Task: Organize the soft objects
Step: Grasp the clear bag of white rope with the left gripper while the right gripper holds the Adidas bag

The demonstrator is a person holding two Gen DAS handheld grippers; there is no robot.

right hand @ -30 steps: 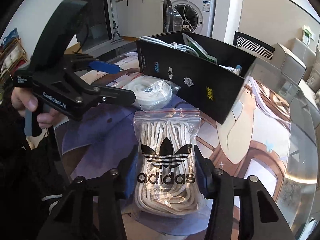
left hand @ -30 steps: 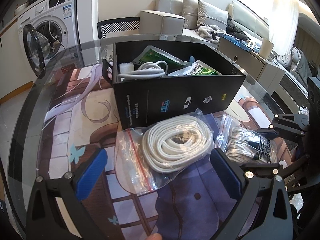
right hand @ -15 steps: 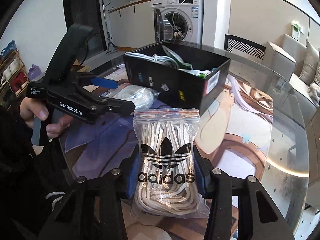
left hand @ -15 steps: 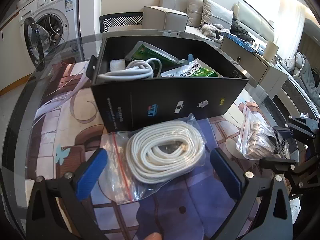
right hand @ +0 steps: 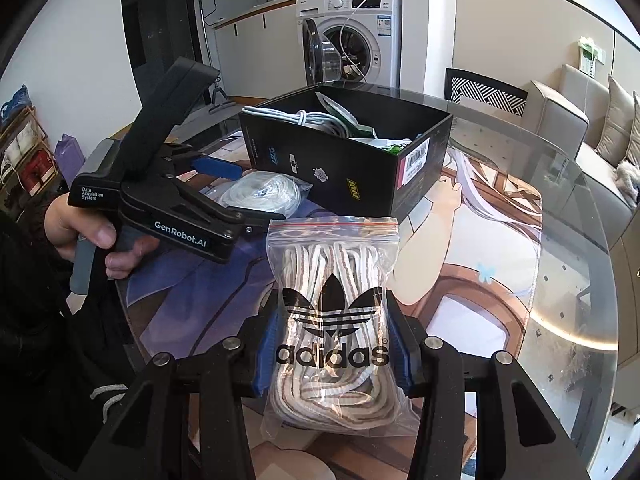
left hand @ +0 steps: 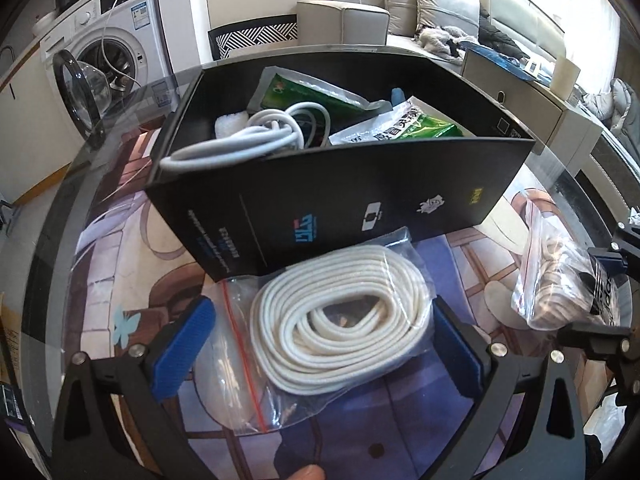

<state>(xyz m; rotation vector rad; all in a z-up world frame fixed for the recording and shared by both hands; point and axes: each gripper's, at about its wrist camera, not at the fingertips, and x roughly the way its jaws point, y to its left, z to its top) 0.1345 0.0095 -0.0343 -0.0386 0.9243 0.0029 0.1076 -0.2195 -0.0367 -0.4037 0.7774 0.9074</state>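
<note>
R gripper is clenched on a clear zip bag of striped beige laces with a black adidas logo, blue pads pressing both its sides, bag held just above the round glass table w/ printed mat. L gripper is released, jaws wide, straddling a clear red-zip bag of coiled white cord lying on the table, touching the front wall of the open black cardboard box. Box holds a grey cable & green packets.
</note>
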